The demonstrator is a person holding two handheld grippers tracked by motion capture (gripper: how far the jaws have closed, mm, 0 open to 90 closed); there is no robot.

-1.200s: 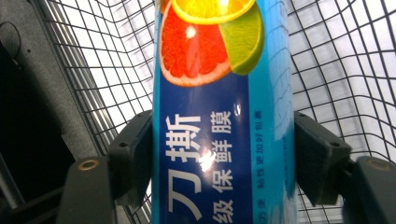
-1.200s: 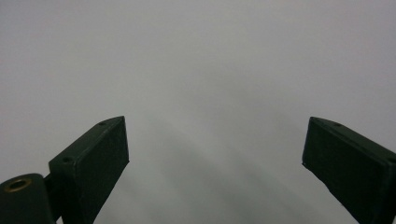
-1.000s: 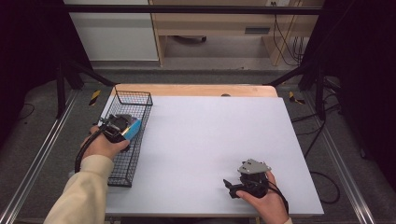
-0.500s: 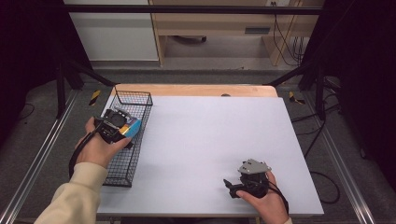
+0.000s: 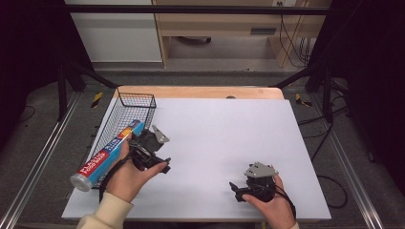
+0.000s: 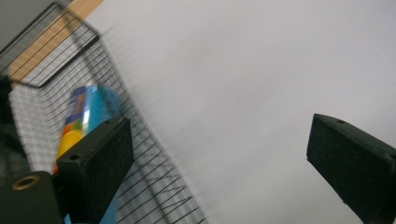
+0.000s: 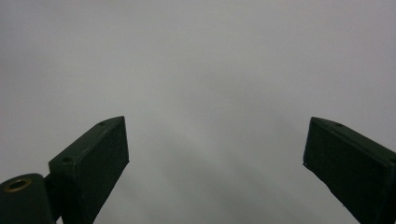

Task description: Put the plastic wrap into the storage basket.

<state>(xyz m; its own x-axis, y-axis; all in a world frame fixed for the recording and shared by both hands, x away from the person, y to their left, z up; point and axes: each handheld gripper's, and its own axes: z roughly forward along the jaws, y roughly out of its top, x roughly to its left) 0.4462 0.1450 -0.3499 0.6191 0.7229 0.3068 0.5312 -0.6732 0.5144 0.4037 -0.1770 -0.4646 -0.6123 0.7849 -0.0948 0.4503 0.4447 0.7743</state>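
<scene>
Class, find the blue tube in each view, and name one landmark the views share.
High view: tube at left, lying across the wire basket.
Left gripper view: tube at left, behind the left jaw.
Right gripper view: not in it.
Shared landmark: the basket.

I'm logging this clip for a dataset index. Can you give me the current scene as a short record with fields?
surface: white table
container: black wire basket at the table's left edge
item: blue tube lying in the basket, one end sticking out over its near end
left tongs: open, empty, beside the basket
right tongs: open, empty, over bare table
blur: left gripper view is smeared
</scene>
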